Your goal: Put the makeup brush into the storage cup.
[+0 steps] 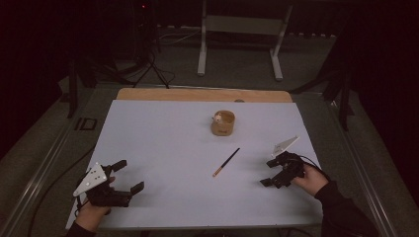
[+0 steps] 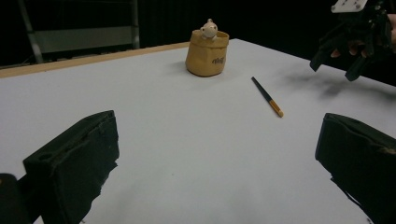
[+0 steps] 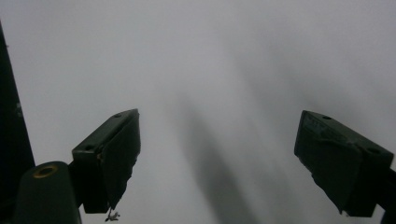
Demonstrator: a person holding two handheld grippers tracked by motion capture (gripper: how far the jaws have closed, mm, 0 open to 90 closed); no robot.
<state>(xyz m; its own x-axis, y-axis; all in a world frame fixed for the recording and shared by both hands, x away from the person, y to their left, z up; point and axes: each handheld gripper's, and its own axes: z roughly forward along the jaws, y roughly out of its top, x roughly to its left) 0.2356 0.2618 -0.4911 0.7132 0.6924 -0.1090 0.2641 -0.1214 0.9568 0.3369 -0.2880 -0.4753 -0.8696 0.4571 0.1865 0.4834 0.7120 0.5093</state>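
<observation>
my left gripper [image 1: 129,176] was wide open near my edge of the table [image 1: 163,148] and held nothing. my right gripper [image 1: 269,173] was also wide open and empty, low over the white surface, its jaws pointed toward the left one. the pencil [image 1: 226,162] lay flat between my two grippers and a little ahead of them, nearer to the right one, touching neither. its orange tip pointed back to me. the pot [image 1: 223,123] with a small figure [image 1: 217,117] in it stood beyond the pencil, well apart from both grippers.
</observation>
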